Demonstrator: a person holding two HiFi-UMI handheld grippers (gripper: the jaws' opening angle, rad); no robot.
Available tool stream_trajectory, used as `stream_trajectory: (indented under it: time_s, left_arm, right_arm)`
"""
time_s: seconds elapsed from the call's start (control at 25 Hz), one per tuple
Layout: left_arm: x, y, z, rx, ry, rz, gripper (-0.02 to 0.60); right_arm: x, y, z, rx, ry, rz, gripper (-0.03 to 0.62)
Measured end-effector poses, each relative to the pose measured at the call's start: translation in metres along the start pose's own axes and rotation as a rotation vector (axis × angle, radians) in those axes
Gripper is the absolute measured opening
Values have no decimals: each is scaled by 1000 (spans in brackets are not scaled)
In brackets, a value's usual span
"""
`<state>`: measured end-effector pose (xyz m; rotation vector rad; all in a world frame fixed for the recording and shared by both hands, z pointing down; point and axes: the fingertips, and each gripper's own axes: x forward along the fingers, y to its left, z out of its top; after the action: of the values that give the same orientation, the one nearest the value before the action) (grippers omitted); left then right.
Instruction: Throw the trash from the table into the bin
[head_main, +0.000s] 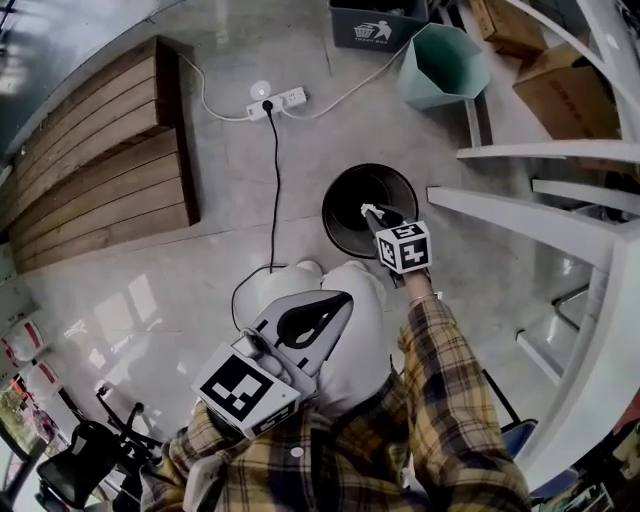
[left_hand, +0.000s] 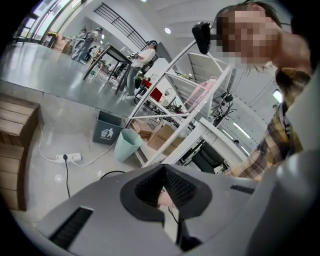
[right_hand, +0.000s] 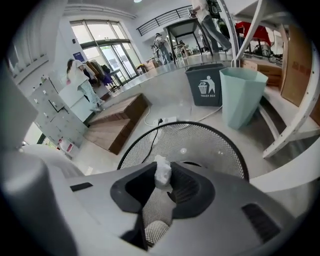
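Observation:
A round black mesh bin (head_main: 350, 200) (right_hand: 200, 142) stands on the floor beside the white table frame. My right gripper (head_main: 375, 215) (right_hand: 163, 175) points steeply down over the bin's mouth, shut on a small crumpled white paper wad (head_main: 371, 211) (right_hand: 162, 172) pinched at its tips. A pale lump (right_hand: 156, 231) lies low inside the bin. My left gripper (head_main: 338, 300) (left_hand: 163, 169) hangs close to the person's body above the white shoes, its tips together with nothing in them. The table top is out of view.
A teal bin (head_main: 443, 62) and a dark grey trash box (head_main: 375, 25) stand farther off. A power strip (head_main: 277, 102) trails a black cable towards the shoes. A wooden platform (head_main: 100, 160) lies at the left. White frame bars (head_main: 530, 215) and cardboard boxes (head_main: 570, 90) crowd the right.

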<state>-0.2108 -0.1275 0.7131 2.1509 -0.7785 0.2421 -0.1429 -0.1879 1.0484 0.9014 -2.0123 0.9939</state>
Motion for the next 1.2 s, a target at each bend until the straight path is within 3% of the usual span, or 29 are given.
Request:
stream_trajectory:
  time_s: [0.12,0.48,0.64,0.84,1.08,1.2]
  left_arm:
    - [1,5,-3,-4,9,3,8]
    - [-13,-22,22,-22,9,-3,8]
    - [-23,-34,27,-31,25,-6,8]
    - [-29,-37,33,-43,23,-2,8]
    - [-55,-60,70,-46,7,-3,8]
    - [-73,-80,94,-46,5,-7,8]
  right_arm:
    - [10,3,-10,33,58,39,132]
    - [-23,15,0,36,61,28,152]
    - [-35,19,3,57,71,25,220]
    - [-44,27,5,79,81,32,224]
    - [-88,54,28,100,61,26,219]
    - [-123,71,52,102,33,21,145]
